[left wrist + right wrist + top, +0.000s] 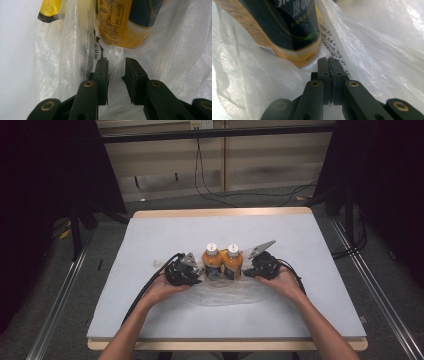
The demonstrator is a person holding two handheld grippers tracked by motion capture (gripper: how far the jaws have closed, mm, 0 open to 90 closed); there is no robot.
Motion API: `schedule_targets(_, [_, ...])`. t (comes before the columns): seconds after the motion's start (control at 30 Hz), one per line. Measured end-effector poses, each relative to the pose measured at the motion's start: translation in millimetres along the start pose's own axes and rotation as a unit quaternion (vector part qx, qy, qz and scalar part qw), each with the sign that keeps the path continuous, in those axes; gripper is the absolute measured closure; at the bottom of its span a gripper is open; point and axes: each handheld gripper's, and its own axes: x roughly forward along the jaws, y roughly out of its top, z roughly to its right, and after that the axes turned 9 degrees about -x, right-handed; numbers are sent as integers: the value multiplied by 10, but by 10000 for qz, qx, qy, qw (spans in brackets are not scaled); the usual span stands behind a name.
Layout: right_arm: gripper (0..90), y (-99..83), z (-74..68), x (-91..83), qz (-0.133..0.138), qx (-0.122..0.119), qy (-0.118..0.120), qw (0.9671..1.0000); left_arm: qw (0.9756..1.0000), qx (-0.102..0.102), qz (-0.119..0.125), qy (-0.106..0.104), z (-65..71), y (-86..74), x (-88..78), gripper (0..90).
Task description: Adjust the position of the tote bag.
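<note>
Centrally, bottles point(222, 261) between both hand-held grippers.

A table point(150, 310) with a pale grey top and wooden edge carries a clear plastic bag point(225, 292), spread flat near the front, with two orange bottles point(222, 262) upright on it.

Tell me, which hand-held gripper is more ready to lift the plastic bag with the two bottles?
Probably the right hand-held gripper: its jaws are shut on the plastic bag beside a bottle. The left hand-held gripper has a gap between its jaws.
</note>
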Motion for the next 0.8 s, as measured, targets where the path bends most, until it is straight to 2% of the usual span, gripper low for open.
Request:
schedule_targets(0.03, [889, 2, 2, -3, -17, -85, -20, 10000, 10000, 30, -24, 30, -2, 1, -6, 714])
schedule_targets(0.17, [900, -1, 1, -32, -182, -162, -91, 9997, 9995, 196, -154, 171, 14, 3, -31, 715])
schedule_targets(0.3, [900, -29, 23, -100, -458, -365, -129, 9982, 9988, 304, -324, 223, -9, -18, -73, 796])
schedule_targets(0.43, [900, -80, 63, -164, -611, -327, -93, 9975, 9983, 306, -376, 321, -41, -48, -102, 822])
schedule_targets(0.47, [900, -87, 73, -174, -665, -455, -160, 9966, 9979, 329, -406, 370, -44, -49, -108, 822])
schedule_targets(0.53, [900, -97, 61, -206, -902, -548, -414, 9936, 9974, 373, -405, 463, -42, -52, -106, 820])
schedule_targets(0.57, [900, -113, 75, -219, -925, -607, -475, 9927, 9969, 405, -423, 524, -41, -47, -105, 807])
schedule_targets(0.7, [900, -182, 139, -261, -956, -507, -672, 9919, 9987, 225, -288, 348, -95, -81, -114, 809])
schedule_targets(0.77, [900, -209, 161, -288, -988, -418, -653, 9921, 9986, 260, -297, 343, -115, -91, -124, 824])
schedule_targets(0.8, [900, -222, 184, -293, -971, -533, -662, 9916, 9984, 306, -323, 342, -111, -91, -123, 842])
